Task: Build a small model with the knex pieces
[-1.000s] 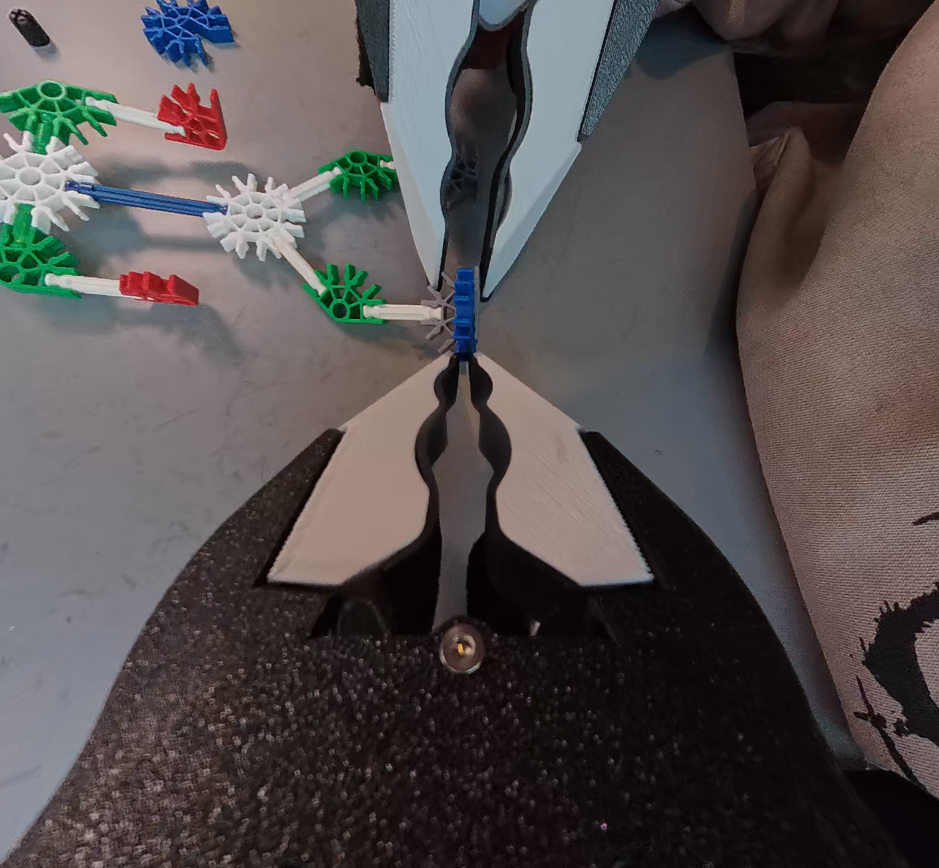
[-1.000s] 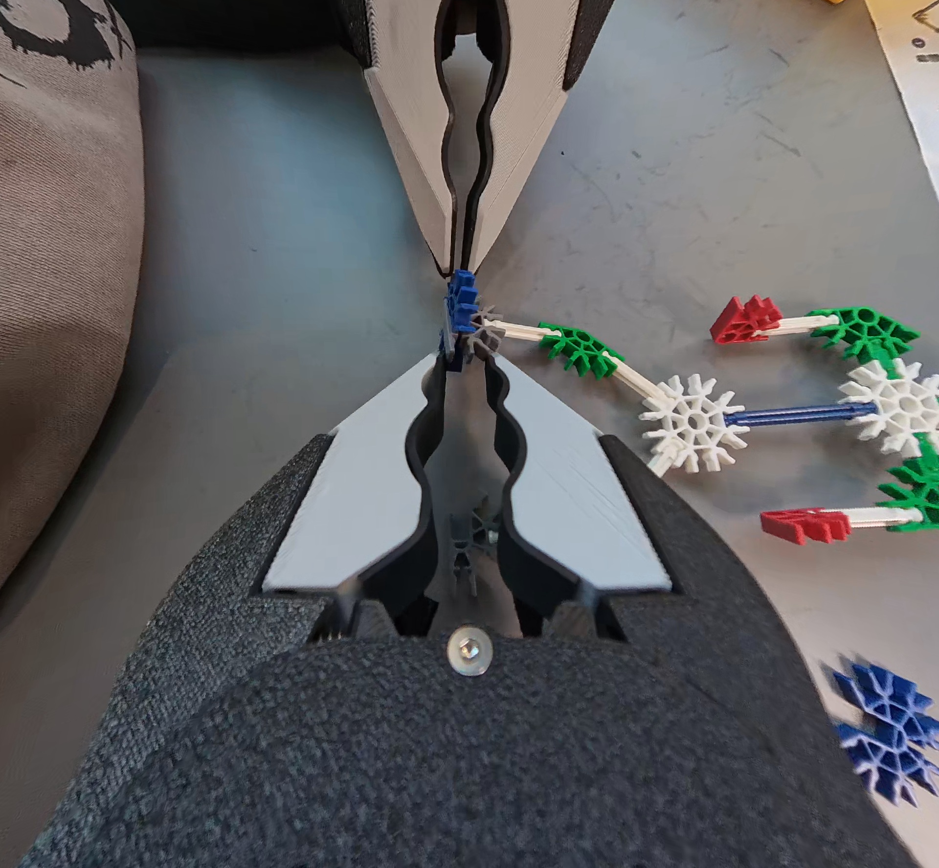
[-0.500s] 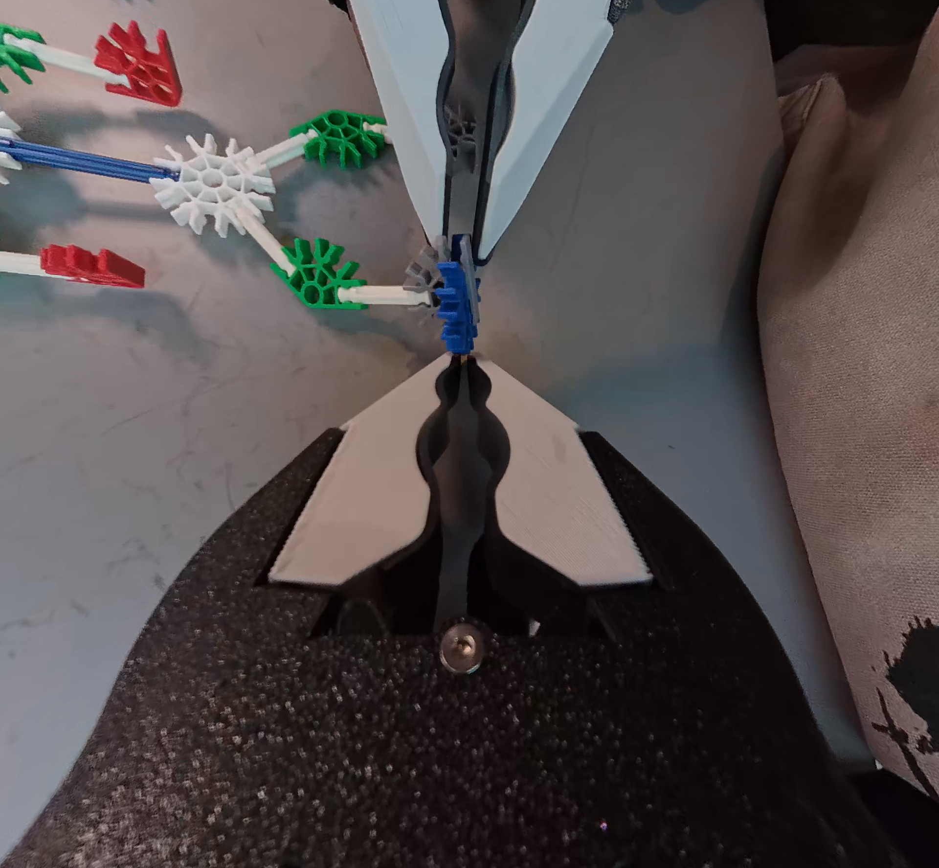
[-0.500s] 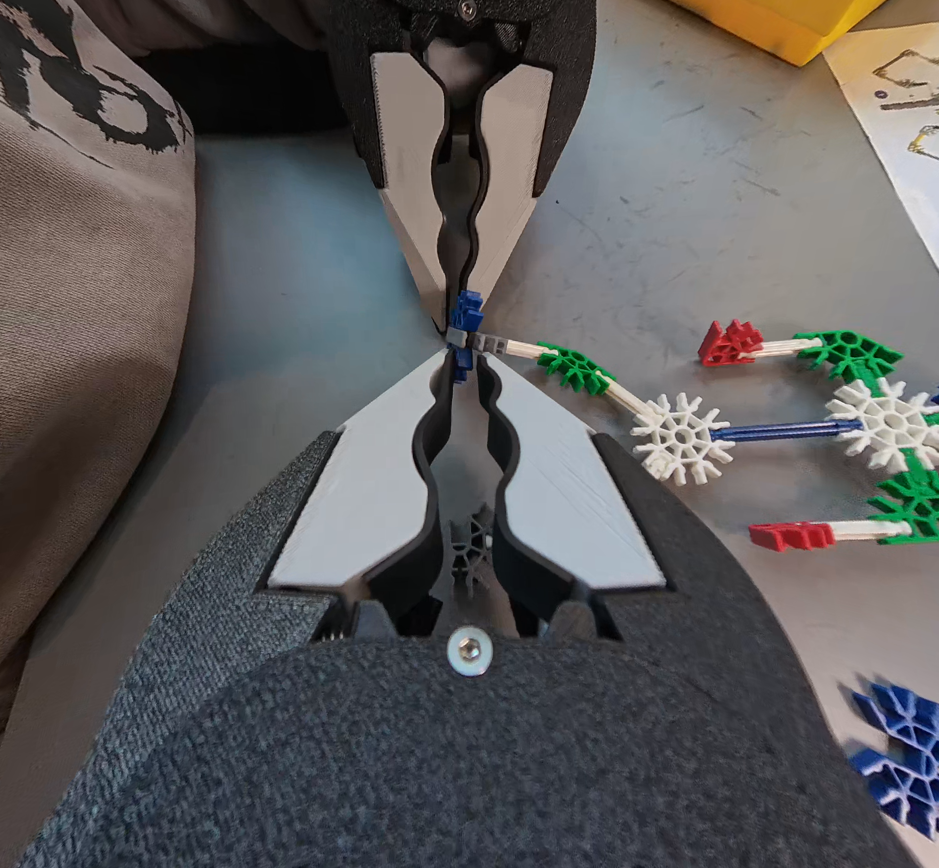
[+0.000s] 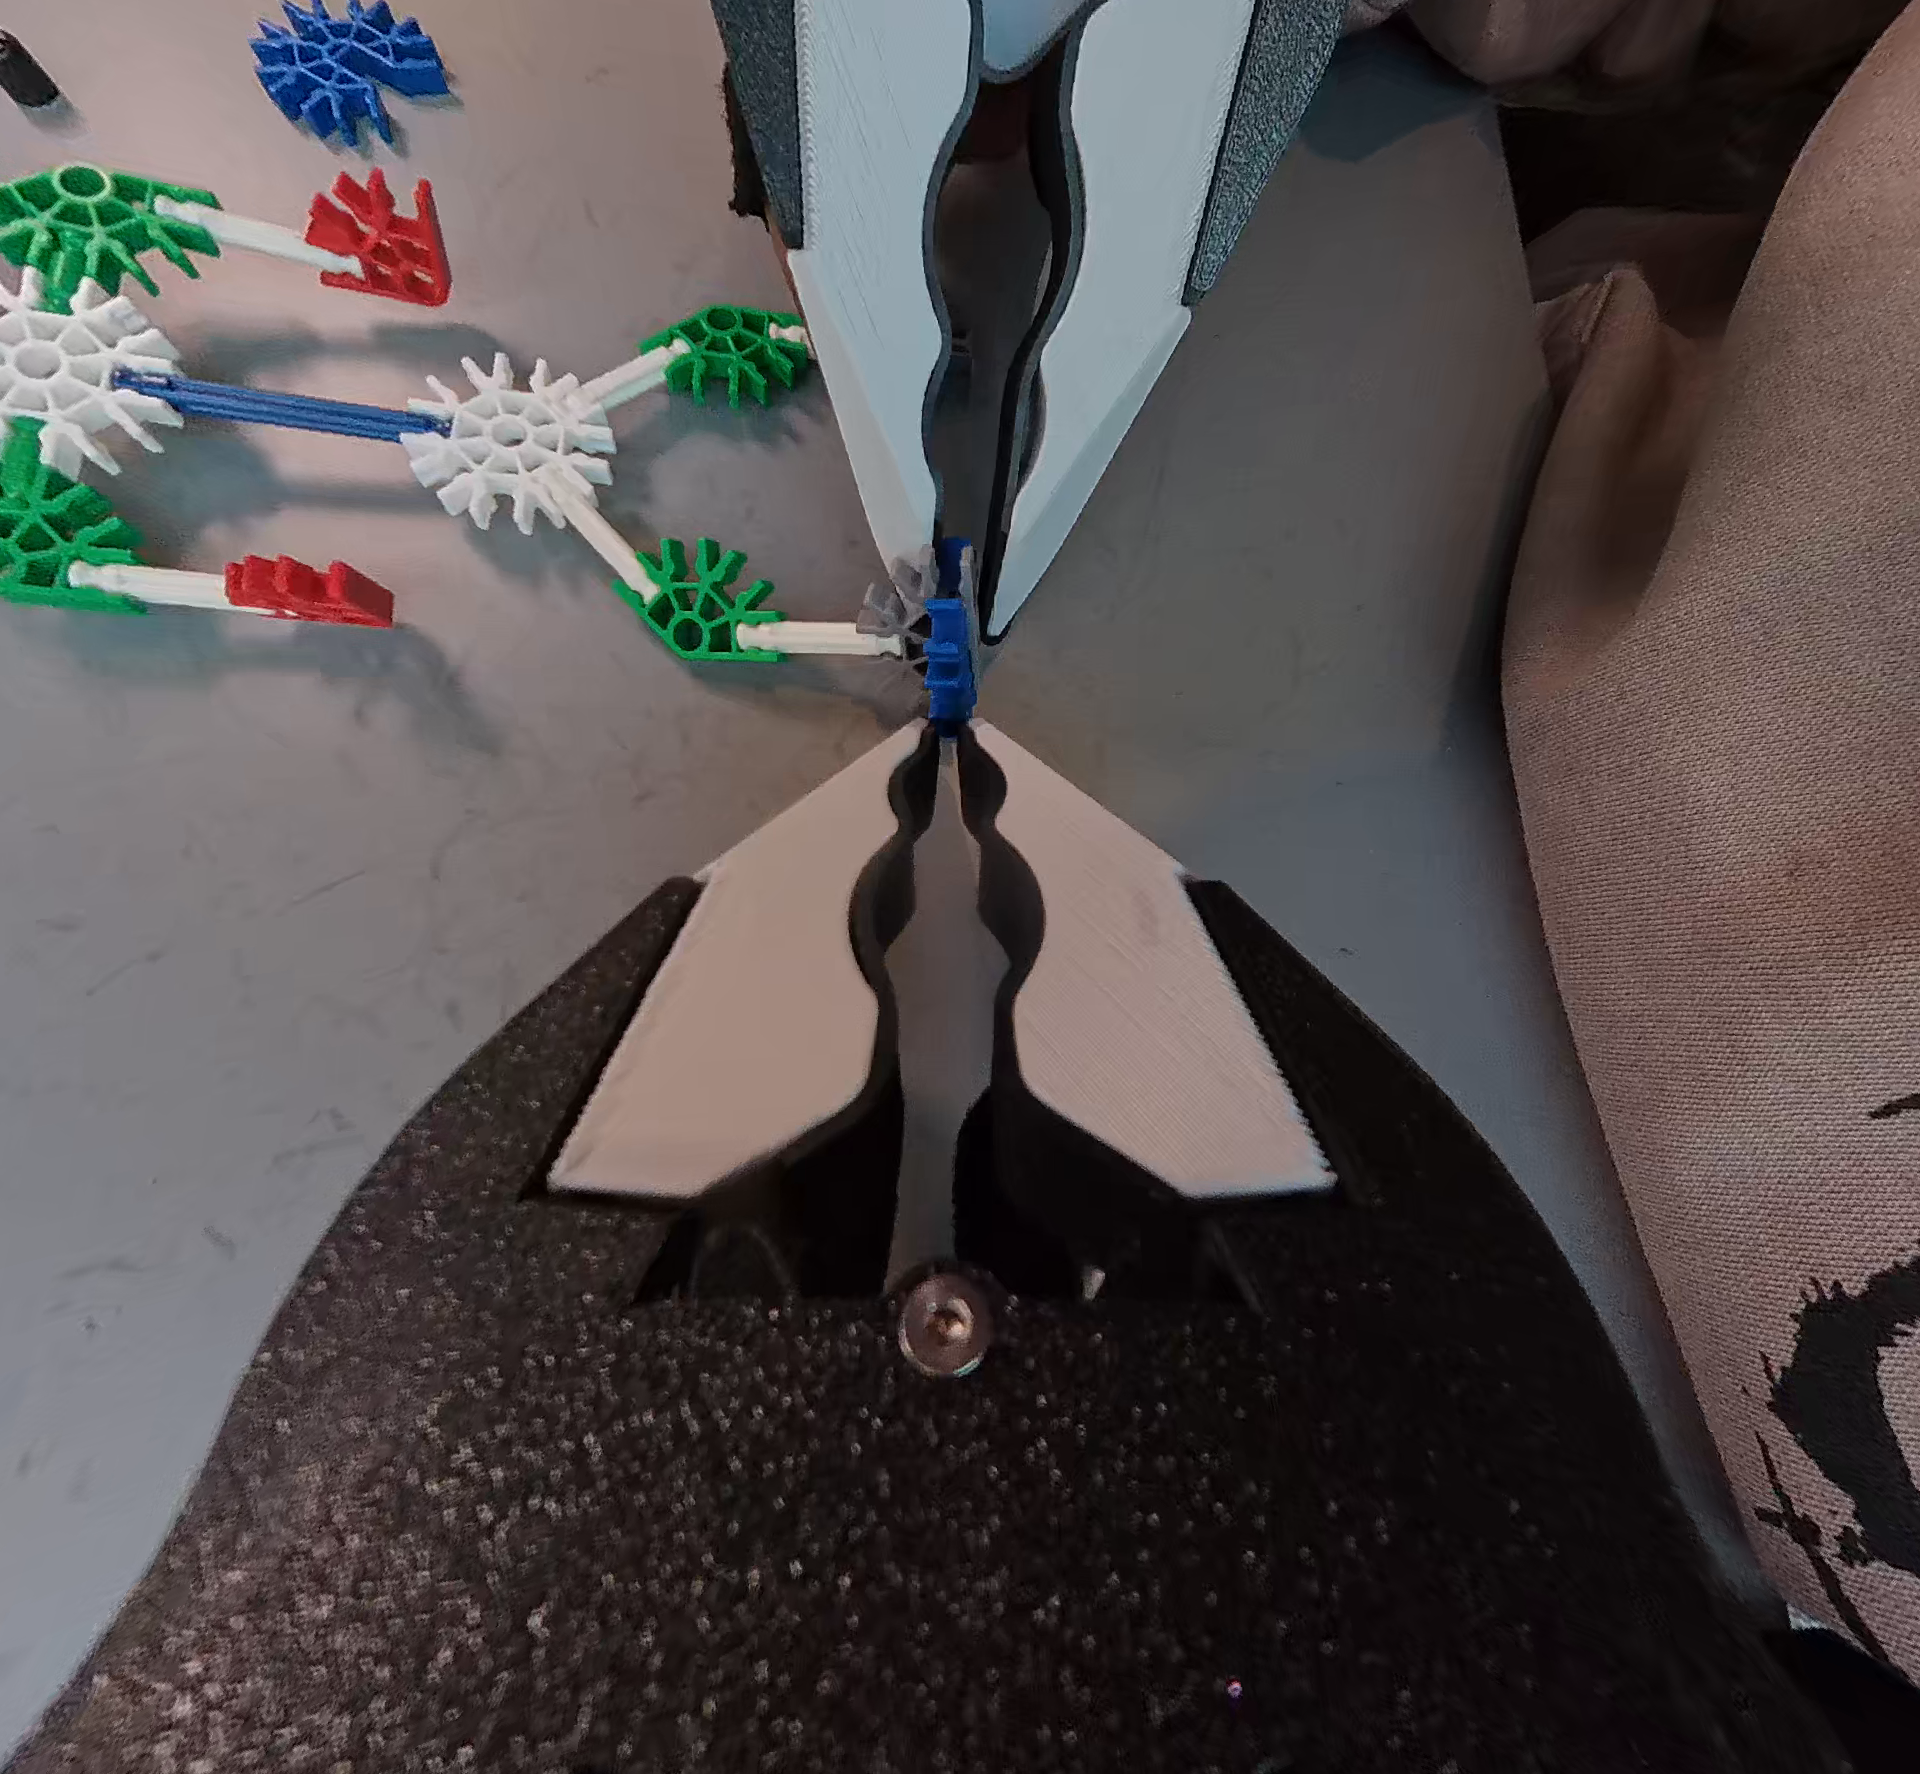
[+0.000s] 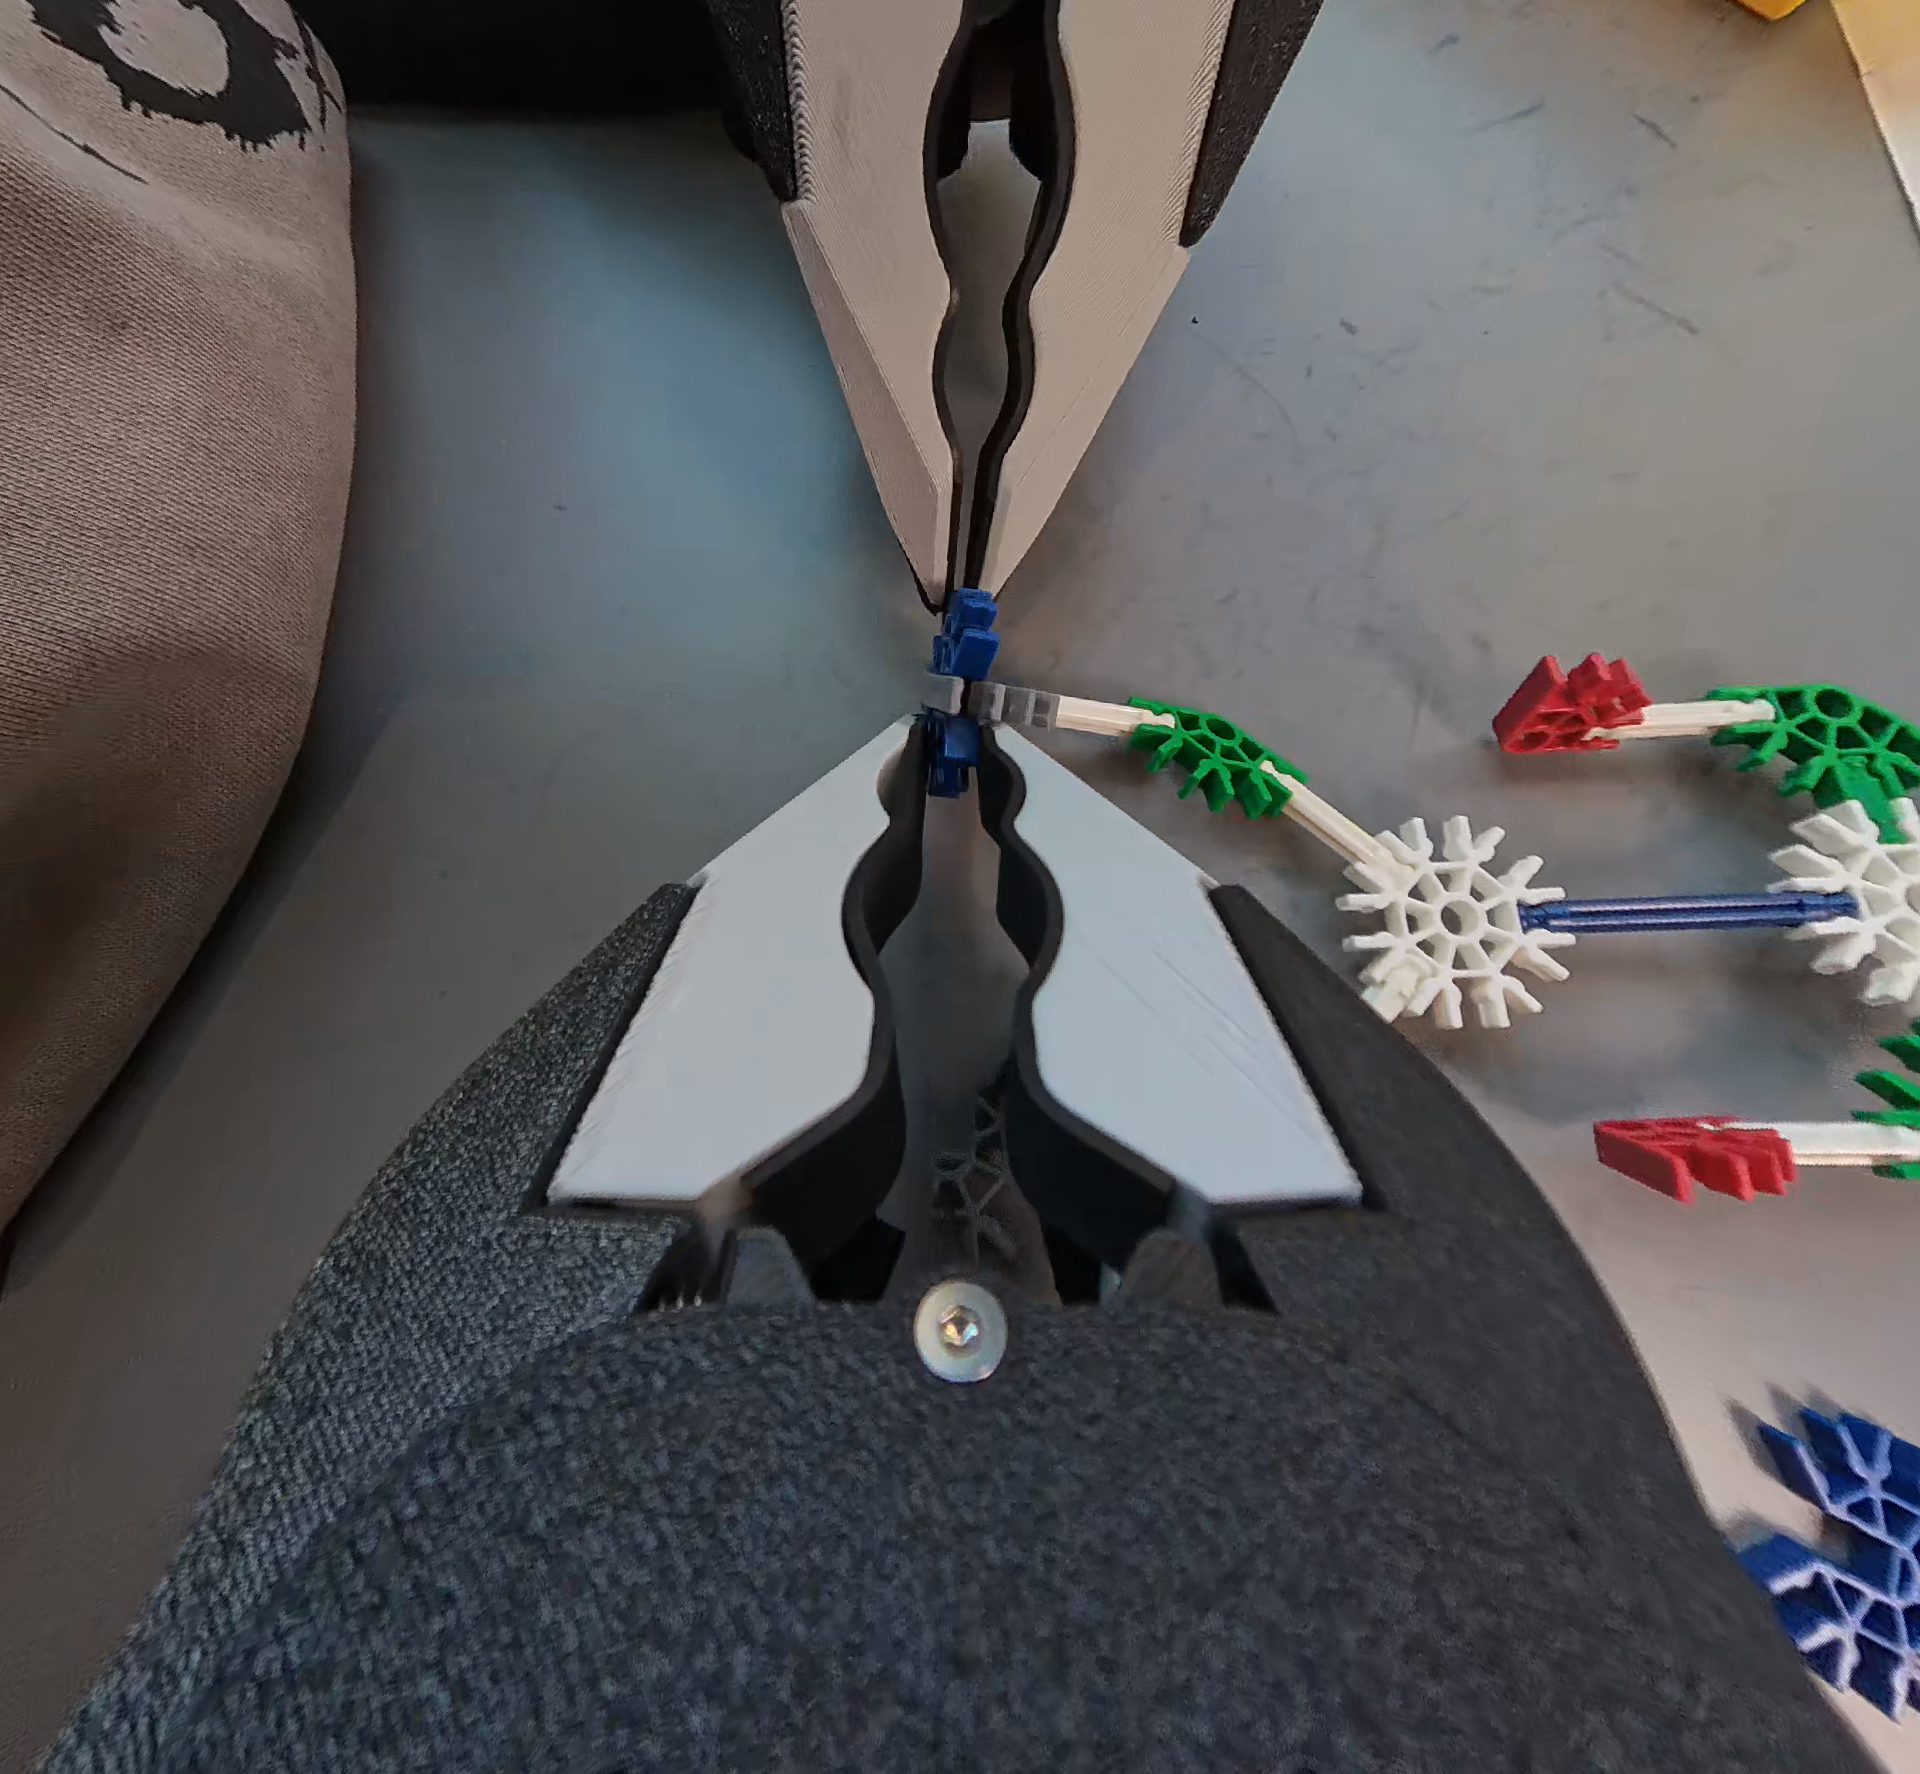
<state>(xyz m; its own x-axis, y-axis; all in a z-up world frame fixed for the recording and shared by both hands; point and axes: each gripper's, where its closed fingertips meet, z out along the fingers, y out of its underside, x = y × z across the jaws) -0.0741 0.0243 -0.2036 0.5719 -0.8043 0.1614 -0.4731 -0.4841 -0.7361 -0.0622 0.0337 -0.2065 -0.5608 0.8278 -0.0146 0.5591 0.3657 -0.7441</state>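
We see a small blue toothed connector (image 5: 948,654) pinched from opposite ends, held just above the grey scuffed tabletop (image 5: 312,893). Our left gripper (image 5: 943,732) has its pale ribbed fingers closed on the connector's near end; the right gripper (image 6: 951,758) clamps the other end, tips meeting tips. A grey notched connector (image 5: 896,604) sits against the blue one, joined by a white rod (image 5: 826,638) to a green fan-shaped piece (image 5: 701,604), then to a white snowflake hub (image 5: 509,441) and a slim blue rod (image 5: 281,405). Red wedge pieces (image 5: 384,244) and a loose blue connector pair (image 5: 343,62) lie farther off. Coarse beige fabric (image 5: 1714,685) borders the table.
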